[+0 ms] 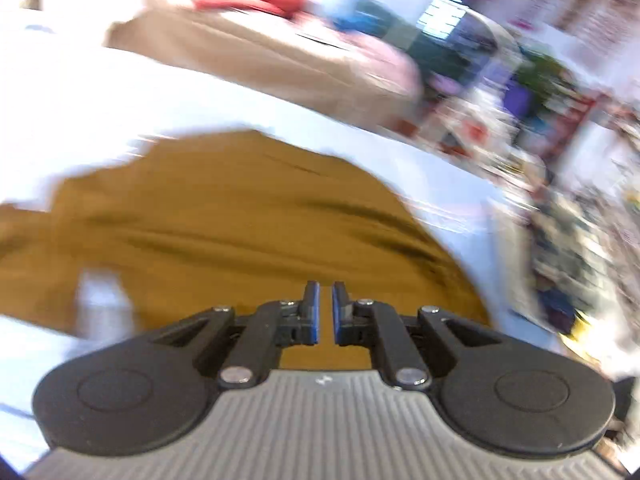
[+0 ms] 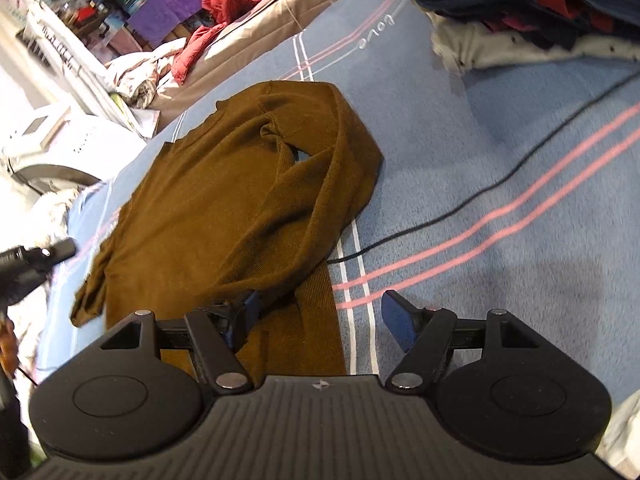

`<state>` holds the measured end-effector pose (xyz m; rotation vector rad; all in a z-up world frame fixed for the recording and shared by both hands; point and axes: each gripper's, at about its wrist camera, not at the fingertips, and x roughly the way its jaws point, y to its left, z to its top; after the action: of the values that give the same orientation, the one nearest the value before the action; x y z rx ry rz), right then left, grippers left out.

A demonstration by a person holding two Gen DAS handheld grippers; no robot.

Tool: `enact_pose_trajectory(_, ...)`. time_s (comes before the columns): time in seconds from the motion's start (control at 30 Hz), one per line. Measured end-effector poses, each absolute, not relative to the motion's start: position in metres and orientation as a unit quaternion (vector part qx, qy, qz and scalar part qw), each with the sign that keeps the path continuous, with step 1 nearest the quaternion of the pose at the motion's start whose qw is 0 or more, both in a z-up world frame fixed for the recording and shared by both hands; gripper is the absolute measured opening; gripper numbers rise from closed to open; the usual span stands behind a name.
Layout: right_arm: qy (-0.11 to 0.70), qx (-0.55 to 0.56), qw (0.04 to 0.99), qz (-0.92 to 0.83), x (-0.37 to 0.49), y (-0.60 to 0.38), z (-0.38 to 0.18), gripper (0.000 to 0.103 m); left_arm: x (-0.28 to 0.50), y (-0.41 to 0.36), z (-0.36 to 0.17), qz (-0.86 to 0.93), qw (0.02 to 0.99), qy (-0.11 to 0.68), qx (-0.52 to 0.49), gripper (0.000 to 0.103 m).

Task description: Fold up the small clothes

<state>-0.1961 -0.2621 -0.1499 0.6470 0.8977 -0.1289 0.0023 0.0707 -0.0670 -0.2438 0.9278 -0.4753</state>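
A brown knit sweater point(image 2: 224, 208) lies partly folded on a blue bedsheet point(image 2: 500, 152) with pink and white stripes. My right gripper point(image 2: 324, 320) is open at the sweater's near edge; its left finger point(image 2: 244, 316) is tucked under a fold of the cloth and its right finger point(image 2: 400, 320) stands over the bare sheet. The left wrist view is motion-blurred: the same sweater point(image 1: 240, 224) fills the middle, and my left gripper point(image 1: 325, 312) hovers over it with its blue pads nearly together, a thin gap between them and nothing in it. The left gripper also shows in the right wrist view point(image 2: 28, 264) at the far left.
A pile of dark and white clothes point(image 2: 528, 12) sits at the sheet's far right. A black cable point(image 2: 500, 180) runs across the sheet to the sweater. A beige mattress point(image 2: 256, 24) with red clothing point(image 2: 224, 4) lies beyond, next to cluttered shelves.
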Motion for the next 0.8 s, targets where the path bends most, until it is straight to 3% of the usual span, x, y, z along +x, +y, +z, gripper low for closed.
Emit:
enact_pose_trajectory(0.07, 0.43, 0.286, 0.855, -0.06, -0.191, -0.256, -0.15, 0.103, -0.002, 0.085, -0.069, -0.202, 0.867, 0.448, -0.086, 0.017)
enact_pose_trajectory(0.1, 0.43, 0.277, 0.857, -0.06, -0.189, -0.253, -0.151, 0.103, -0.008, 0.083, -0.072, -0.214, 0.863, 0.45, -0.083, 0.039)
enact_pose_trajectory(0.13, 0.43, 0.272, 0.859, -0.058, -0.186, -0.252, -0.151, 0.103, -0.016, 0.076, -0.075, -0.234, 0.857, 0.453, -0.077, 0.068)
enact_pose_trajectory(0.2, 0.435, 0.277, 0.855, -0.056, -0.182, -0.249, -0.154, 0.103, -0.037, 0.049, -0.081, -0.274, 0.85, 0.448, -0.046, 0.095)
enact_pose_trajectory(0.23, 0.438, 0.282, 0.852, -0.053, -0.181, -0.248, -0.156, 0.103, -0.049, 0.032, -0.085, -0.299, 0.849, 0.434, -0.019, 0.098)
enact_pose_trajectory(0.4, 0.445, 0.278, 0.85, -0.053, -0.187, -0.243, -0.155, 0.103, -0.097, -0.057, -0.106, -0.41, 0.823, 0.355, 0.171, 0.095)
enact_pose_trajectory(0.47, 0.444, 0.284, 0.848, -0.06, -0.191, -0.245, -0.156, 0.103, -0.093, -0.071, -0.117, -0.436, 0.804, 0.366, 0.172, 0.079)
enact_pose_trajectory(0.53, 0.443, 0.291, 0.845, -0.068, -0.195, -0.247, -0.157, 0.103, -0.074, -0.072, -0.129, -0.445, 0.787, 0.411, 0.12, 0.052)
enact_pose_trajectory(0.7, 0.446, 0.301, 0.84, -0.069, -0.201, -0.249, -0.161, 0.103, -0.044, -0.055, -0.161, -0.409, 0.768, 0.492, -0.004, 0.051)
enact_pose_trajectory(0.8, 0.447, 0.301, 0.84, -0.068, -0.2, -0.248, -0.162, 0.103, -0.045, -0.051, -0.161, -0.421, 0.76, 0.495, -0.015, 0.058)
